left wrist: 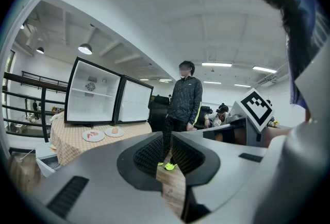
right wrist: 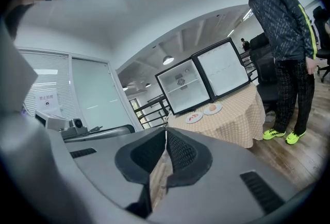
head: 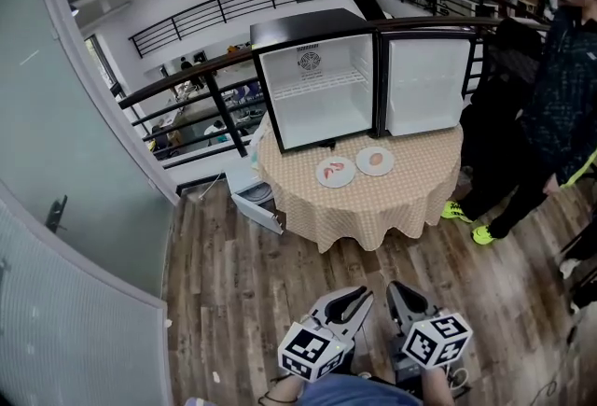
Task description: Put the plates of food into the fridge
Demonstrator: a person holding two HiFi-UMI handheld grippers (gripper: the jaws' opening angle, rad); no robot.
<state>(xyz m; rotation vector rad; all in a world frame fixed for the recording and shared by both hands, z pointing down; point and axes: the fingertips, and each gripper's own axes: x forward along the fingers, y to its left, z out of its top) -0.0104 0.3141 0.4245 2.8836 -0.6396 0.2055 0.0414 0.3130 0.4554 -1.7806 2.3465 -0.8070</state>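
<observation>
- Holding the left gripper (left wrist: pixel 167 138) low over the brown wooden plank floor (head: pixel 242 301), jaws a narrow slit apart and gripping nothing; only floor boards and a pair of yellow-green shoes (left wrist: pixel 169 166) visible through the gap.
- Holding the right gripper (right wrist: pixel 166 133) just beside the left one, jaws pressed together at the tips, nothing caught between them.
- Pointing both pairs of jaws toward the round bench under a beige checked cloth (head: pixel 392 203), well ahead of the tips and out of contact.
- Lying near the front edge of that bench, far beyond the jaw tips: white round plate with red food (head: pixel 335 172) and white round plate with an orange-brown lump of food (head: pixel 375 161), just beside each other.
- Seen along the left jaws, both plates ahead and off to the left; seen along the right jaws, ahead and a little to the right.
- Standing on the bench behind the plates, farther still from the jaws: small black fridge with a white inside (head: pixel 317 87), its door (head: pixel 424 82) swung fully open on the right, one wire shelf across the upper part.
- Standing right of the bench, well ahead of the right jaws: person in dark patterned clothes (head: pixel 550 96), wearing the yellow-green shoes.
</observation>
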